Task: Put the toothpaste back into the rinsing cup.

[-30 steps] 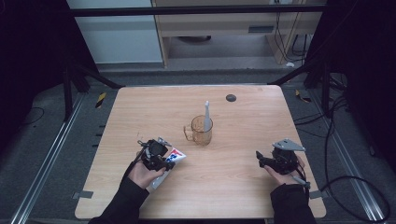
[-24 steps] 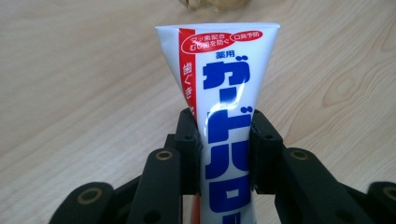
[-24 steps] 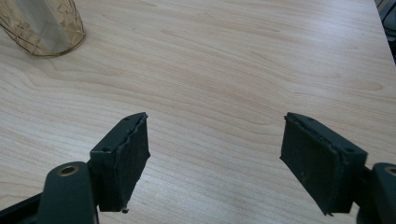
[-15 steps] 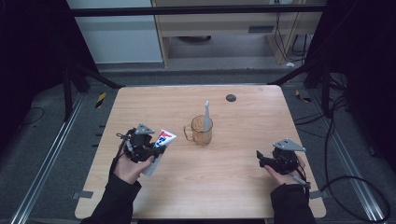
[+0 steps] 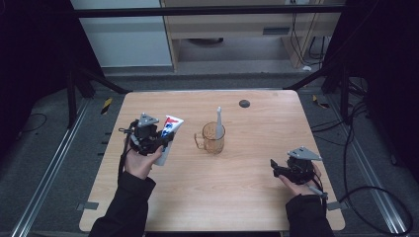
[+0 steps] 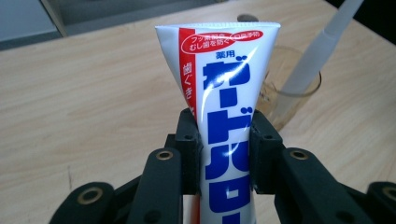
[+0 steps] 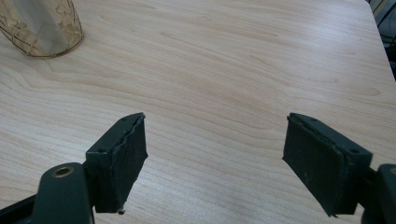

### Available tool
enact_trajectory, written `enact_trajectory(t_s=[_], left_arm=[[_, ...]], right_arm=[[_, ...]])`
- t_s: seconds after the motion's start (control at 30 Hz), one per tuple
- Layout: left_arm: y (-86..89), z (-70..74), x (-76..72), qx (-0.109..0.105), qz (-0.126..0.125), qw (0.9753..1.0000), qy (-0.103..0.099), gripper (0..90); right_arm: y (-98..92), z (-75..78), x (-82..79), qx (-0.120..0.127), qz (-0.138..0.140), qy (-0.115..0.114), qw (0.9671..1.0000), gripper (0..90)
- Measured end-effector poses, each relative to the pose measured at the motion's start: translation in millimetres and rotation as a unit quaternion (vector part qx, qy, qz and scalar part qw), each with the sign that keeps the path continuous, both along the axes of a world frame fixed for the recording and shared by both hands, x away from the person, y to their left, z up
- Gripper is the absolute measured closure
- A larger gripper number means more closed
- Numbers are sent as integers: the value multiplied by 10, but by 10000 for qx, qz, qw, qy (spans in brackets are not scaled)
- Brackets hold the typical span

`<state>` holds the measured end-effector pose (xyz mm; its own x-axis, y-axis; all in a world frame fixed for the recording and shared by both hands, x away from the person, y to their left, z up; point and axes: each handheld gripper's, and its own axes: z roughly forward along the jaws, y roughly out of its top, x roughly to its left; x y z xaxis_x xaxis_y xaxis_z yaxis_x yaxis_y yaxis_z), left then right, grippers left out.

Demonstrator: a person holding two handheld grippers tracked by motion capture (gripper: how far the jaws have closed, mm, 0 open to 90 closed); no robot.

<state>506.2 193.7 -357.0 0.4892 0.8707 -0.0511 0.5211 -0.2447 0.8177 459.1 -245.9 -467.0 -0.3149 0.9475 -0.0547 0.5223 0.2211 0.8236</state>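
Note:
My left gripper is shut on a white toothpaste tube with red and blue print, held above the table's left side with its flat end pointing up and away. A clear amber glass mug stands mid-table to the right of the tube, with a white toothbrush upright in it. My right gripper rests low at the right front of the table, jaws wide open, nothing between them. The mug's base shows far left in the right gripper view.
The light wooden table has a small dark round disc near its far edge. Cables trail on the grey floor to the right. A black frame and a cabinet stand behind the table.
My left gripper has lifted the toothpaste tube off the table, moved it left and away, and tilted it more upright. The right gripper has stayed still.

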Motion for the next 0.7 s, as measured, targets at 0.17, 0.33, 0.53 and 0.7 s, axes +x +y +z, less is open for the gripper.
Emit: enact_trajectory(t_s=[0.17, 0.33, 0.53, 0.7], left_arm=[[-113, 17, 118, -193, 138, 9994, -272, 694], [-196, 13, 202, -279, 224, 9981, -500, 694], [-300, 38, 347, -552, 409, 9945, -788, 694], [-378, 33, 448, -700, 408, 9933, -827, 694]], right_arm=[[0, -5, 2, 28, -5, 1, 10000, 210], [-4, -14, 6, 28, -17, -18, 10000, 207], [-3, -28, 14, 15, -41, -7, 10000, 186], [-7, -28, 10, 45, -70, 1, 10000, 177]])
